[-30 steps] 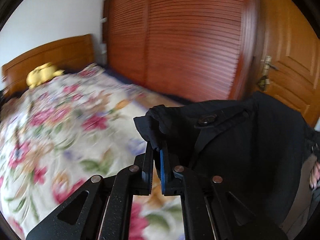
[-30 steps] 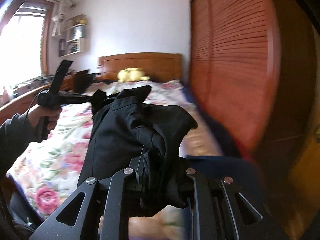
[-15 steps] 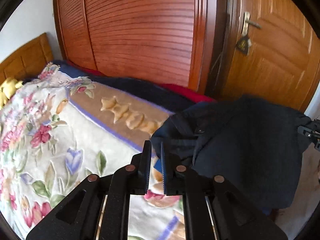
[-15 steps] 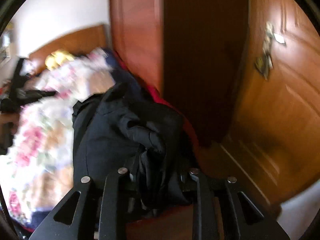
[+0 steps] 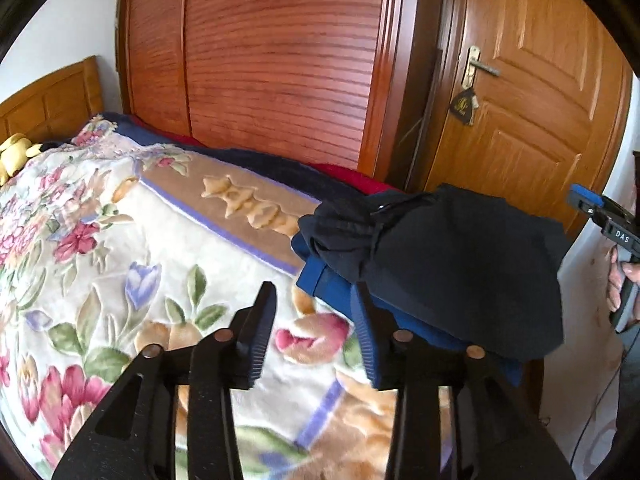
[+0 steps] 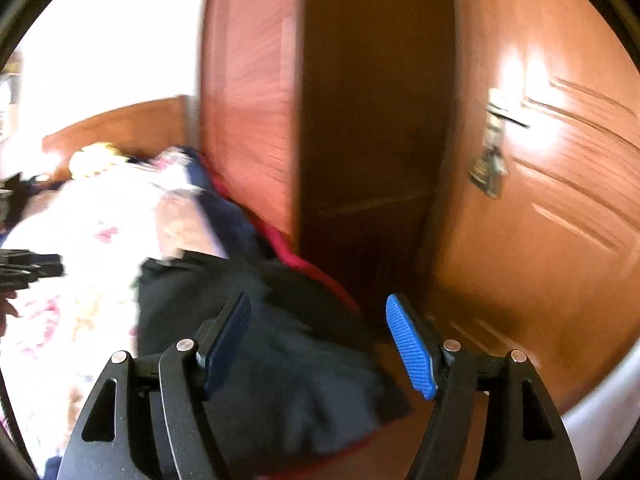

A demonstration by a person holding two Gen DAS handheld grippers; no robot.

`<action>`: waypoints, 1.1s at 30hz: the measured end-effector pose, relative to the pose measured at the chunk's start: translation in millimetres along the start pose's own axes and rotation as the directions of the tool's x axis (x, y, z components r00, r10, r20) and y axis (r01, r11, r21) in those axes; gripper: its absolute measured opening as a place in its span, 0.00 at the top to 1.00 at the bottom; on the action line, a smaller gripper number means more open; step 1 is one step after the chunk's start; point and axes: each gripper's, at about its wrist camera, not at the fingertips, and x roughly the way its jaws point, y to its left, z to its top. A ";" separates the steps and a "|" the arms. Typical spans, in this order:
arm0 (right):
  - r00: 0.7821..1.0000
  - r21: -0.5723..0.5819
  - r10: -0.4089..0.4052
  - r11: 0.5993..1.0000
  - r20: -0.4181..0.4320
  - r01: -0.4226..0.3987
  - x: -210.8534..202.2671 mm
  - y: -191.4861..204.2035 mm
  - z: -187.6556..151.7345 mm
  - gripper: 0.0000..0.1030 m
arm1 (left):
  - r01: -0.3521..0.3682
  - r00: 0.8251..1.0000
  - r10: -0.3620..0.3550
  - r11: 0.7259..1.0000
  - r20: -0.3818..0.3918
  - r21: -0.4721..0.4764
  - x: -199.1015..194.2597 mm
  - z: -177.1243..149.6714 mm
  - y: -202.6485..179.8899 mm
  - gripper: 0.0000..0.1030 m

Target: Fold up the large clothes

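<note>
Right wrist view is motion-blurred: bedspread pattern unreadable. Blue folded item mostly hidden under the black garment, possibly another garment. Right gripper cut off at the frame's right edge.

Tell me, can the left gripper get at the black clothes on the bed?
Probably yes. The left gripper, jaws opening and empty, points at the black clothes lying just ahead on the blue pile; nothing lies between.
</note>
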 end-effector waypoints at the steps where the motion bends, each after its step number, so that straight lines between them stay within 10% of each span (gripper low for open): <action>1: 0.999 -0.011 0.045 0.999 -0.008 -0.045 1.3 8.5 -0.4 0.30 | 0.007 1.000 -0.007 1.000 0.015 -0.001 -9.6 -6.1 -0.7 0.44; 9: 0.964 0.032 0.101 0.995 -0.247 -0.096 75.4 5.3 -56.1 0.36 | -0.003 0.998 0.003 1.000 0.070 -0.012 -61.6 -38.5 -5.6 0.23; 24: 0.988 -0.040 0.016 0.999 -0.156 -0.022 19.4 51.1 -47.8 0.35 | -0.130 0.982 0.138 0.989 0.131 -0.072 -154.5 -105.4 6.7 0.22; 33: 0.984 -0.107 0.158 0.980 -0.082 -0.167 -68.7 138.1 -79.2 0.27 | -0.270 0.950 0.290 0.949 0.117 -0.163 -207.3 -163.3 24.2 0.22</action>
